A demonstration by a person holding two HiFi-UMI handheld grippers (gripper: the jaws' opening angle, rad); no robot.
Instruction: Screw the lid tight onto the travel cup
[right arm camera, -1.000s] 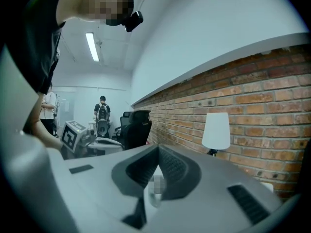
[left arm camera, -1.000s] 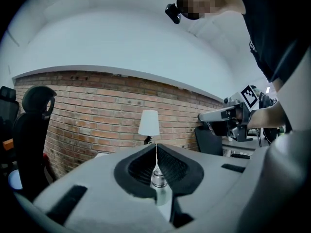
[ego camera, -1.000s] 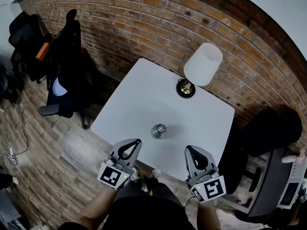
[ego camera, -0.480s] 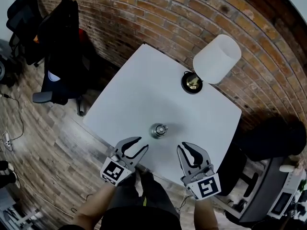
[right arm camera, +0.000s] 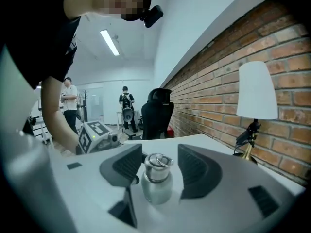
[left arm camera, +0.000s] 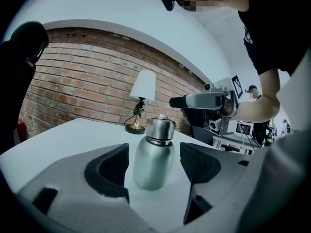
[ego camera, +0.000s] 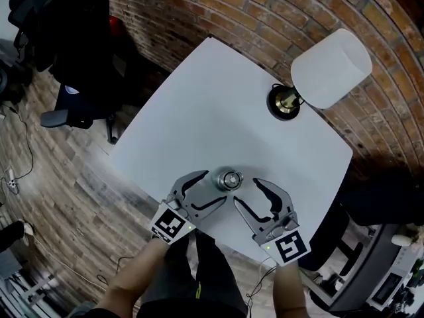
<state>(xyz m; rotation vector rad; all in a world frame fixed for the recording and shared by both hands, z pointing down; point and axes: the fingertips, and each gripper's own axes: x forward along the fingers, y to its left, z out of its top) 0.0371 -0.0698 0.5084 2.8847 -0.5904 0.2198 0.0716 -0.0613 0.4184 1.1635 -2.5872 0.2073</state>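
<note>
standing upright near the person's edge of the white bench (ego camera: 192,105), the steel travel cup (ego camera: 227,179) has its lid (ego camera: 230,177) sitting on top; a small ring lies on the lid, and whether the lid is screwed fully down cannot be told. both tools point in at the cup from the person's side, one on each side of it.

the left tool (ego camera: 217,186) has just been opening and its jaws stand wide apart. in the left gripper view the cup's body (left arm camera: 151,159) sits in the mouth between the two pads with a clear gap on either side, so nothing is gripped. the right tool (ego camera: 244,191) has also just been opening, and its jaws are spread too. in the right gripper view the lid (right arm camera: 158,165) shows between the jaw tips, free of both pads, with the cup just beyond them. from the head view the tips of both tools lie close beside the cup, the left one nearer.

a table lamp (ego camera: 330,67) with a white shade and a brass foot stands at the far side of the bench, well apart from the cup and near the brick wall (ego camera: 265,12). a black office chair (ego camera: 73,52) stands on the wooden floor (ego camera: 59,184) off to the left.
</note>
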